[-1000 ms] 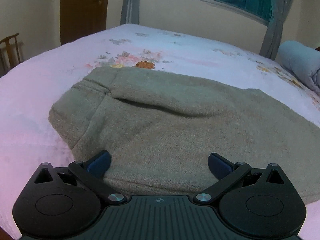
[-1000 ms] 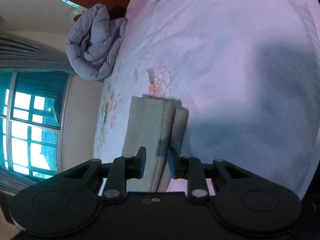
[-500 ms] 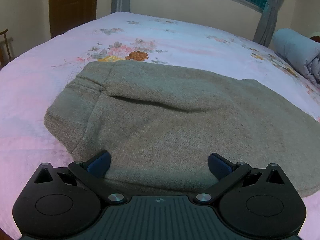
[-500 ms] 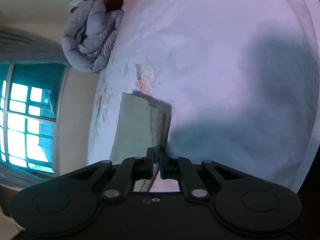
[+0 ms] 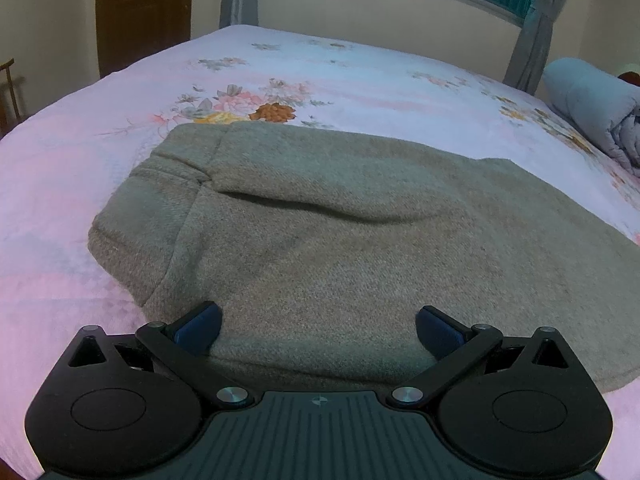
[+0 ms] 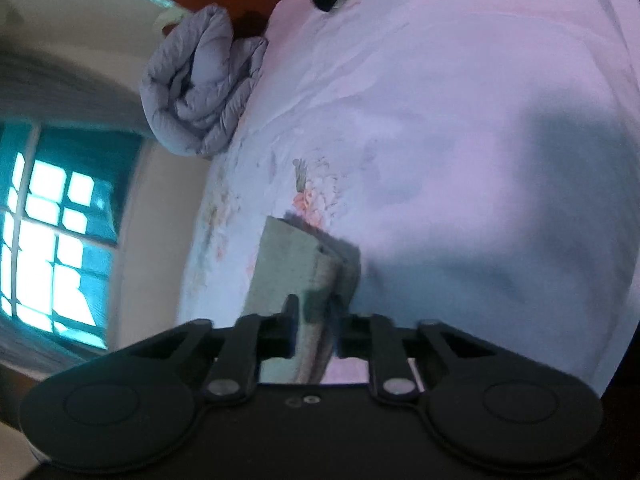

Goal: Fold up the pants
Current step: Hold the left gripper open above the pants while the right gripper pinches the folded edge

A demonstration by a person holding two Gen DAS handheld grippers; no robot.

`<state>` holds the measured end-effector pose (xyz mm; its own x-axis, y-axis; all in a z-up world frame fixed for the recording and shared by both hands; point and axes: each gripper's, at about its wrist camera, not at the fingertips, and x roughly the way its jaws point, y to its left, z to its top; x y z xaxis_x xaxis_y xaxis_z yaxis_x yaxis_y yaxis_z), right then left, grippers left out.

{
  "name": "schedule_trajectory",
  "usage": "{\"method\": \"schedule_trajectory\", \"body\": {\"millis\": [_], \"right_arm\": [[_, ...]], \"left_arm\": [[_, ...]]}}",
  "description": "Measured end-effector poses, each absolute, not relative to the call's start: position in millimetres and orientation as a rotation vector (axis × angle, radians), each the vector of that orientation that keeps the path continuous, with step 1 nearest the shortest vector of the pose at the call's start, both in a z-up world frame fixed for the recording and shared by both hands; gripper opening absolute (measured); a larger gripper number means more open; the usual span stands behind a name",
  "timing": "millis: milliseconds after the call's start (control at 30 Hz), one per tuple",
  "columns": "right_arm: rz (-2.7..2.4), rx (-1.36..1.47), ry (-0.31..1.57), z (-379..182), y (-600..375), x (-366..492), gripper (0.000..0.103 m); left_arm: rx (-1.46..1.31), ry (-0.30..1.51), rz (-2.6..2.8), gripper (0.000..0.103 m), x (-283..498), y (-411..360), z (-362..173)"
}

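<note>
Left wrist view: my left fingers [image 5: 318, 330] were spread wide over the pants [image 5: 340, 248], gripping nothing.
The grey-green pants lay folded flat on the pink floral bed [image 5: 60, 184], their near edge between my blue pads [image 5: 200, 326]. A rolled grey quilt [image 5: 596, 108] sat far right. On the right wrist view, my right fingers [image 6: 314, 316] stood narrowly parted around the pants' layered edge [image 6: 296, 264]; blur hid whether they pinched it.

Grey-beige fleecy pants [image 5: 340, 240] lying flat, folded over, creased; stacked layered edges visible [image 6: 304, 264].
</note>
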<state>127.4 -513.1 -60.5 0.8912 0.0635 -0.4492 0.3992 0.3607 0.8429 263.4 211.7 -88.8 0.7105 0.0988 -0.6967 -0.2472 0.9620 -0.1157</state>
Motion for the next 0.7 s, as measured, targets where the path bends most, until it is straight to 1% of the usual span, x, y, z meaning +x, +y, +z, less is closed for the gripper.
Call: {"method": "schedule_trajectory", "body": {"millis": [100, 233, 300, 367, 400, 433, 467, 533, 667, 700], "right_arm": [[-0.203, 1.124, 0.430, -38.0, -508.0, 131.8, 0.000], [-0.101, 1.074, 0.305, -7.2, -500.1, 129.2, 0.000], [-0.128, 1.108, 0.337, -17.4, -504.4, 133.3, 0.000], [-0.195, 1.187, 0.452, -46.7, -515.1, 139.1, 0.000], [-0.206, 1.254, 0.521, -65.3, -521.0, 140.6, 0.002], [-0.201, 1.300, 0.511, -74.4, -524.8, 135.2, 0.001], [-0.193, 1.319, 0.469, -75.2, -527.3, 126.7, 0.004], [-0.229, 1.286, 0.395, -65.8, -527.5, 107.8, 0.025], [-0.184, 1.295, 0.405, -68.6, -528.2, 106.9, 0.027], [-0.182, 1.297, 0.413, -71.3, -528.3, 110.1, 0.029]], "left_arm": [[-0.207, 0.755, 0.194, 0.103, 263.0, 211.2, -88.7], [-0.206, 0.750, 0.194, 0.103, 262.0, 210.8, -89.6], [-0.207, 0.749, 0.195, 0.103, 261.5, 210.0, -89.6], [-0.207, 0.749, 0.194, 0.103, 261.5, 210.3, -89.6], [-0.207, 0.750, 0.192, 0.103, 261.6, 210.7, -89.5], [-0.207, 0.751, 0.191, 0.103, 261.3, 210.6, -89.1], [-0.207, 0.751, 0.190, 0.103, 261.0, 210.7, -89.0], [-0.206, 0.747, 0.190, 0.103, 260.4, 210.7, -89.3], [-0.206, 0.738, 0.202, 0.103, 259.3, 208.6, -90.2], [-0.206, 0.738, 0.204, 0.103, 259.0, 208.0, -90.1]]}}
